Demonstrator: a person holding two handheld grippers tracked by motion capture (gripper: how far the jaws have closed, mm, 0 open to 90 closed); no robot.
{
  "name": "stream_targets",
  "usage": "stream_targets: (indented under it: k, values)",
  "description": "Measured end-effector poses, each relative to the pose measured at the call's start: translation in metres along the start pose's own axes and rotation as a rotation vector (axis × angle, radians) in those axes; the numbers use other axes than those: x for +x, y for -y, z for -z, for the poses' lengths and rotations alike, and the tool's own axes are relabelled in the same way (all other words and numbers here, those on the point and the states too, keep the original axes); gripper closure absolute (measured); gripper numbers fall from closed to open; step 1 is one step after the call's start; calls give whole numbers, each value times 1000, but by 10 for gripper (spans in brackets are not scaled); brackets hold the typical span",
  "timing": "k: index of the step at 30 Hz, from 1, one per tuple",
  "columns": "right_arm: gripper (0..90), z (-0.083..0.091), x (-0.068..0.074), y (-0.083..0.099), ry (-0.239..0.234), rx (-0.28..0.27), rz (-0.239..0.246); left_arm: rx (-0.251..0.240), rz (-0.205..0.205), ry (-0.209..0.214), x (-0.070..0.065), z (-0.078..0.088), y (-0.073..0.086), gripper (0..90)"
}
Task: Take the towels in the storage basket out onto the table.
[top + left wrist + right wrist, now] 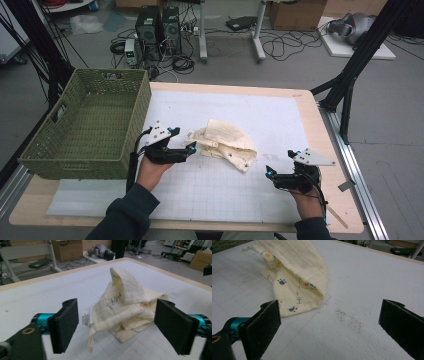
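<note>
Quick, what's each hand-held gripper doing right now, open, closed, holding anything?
Left hand-held gripper: open, jaws either side of the cream cloth, not gripping it.
Right hand-held gripper: open, holding nothing.

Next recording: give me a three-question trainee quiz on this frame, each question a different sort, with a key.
1. True or false: the left gripper is clamped on the cream printed cloth.
2. Multiple choice: where does the green woven basket stand? A) at the table's left edge, beside the left gripper; B) in front of the right gripper; C) on top of the cloth.
3. Fill in: the prints on the cloth near the right gripper's jaws are blue ____ prints.

Key
1. False: its jaws stand open with the cloth's edge just ahead, nothing pinched.
2. A.
3. Paw.
</note>
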State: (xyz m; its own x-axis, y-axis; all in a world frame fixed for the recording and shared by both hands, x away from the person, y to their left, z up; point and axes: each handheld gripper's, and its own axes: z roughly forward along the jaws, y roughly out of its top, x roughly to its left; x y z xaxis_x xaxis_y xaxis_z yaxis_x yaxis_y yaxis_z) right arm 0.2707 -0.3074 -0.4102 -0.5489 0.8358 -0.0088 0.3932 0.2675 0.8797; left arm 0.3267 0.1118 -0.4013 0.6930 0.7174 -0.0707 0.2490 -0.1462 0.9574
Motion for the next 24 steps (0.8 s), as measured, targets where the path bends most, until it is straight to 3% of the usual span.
stream_targets:
  k: [6,10,13,14,24]
  values:
    - [32,-3,1,-2,0,-3,-3,0,21,-19,6,7,10,176]
    - [32,-6,3,-3,-1,0,-1,-3,-1,23,4,9,17,177]
    - [32,-9,3,-3,9,10,8,-46,9,3,1,14,22,186]
    - [32,-9,2,-3,-11,16,-3,-53,13,-1,1,15,23,185]
    - [32,-10,3,-2,-16,20,-4,-44,38,-3,4,16,26,188]
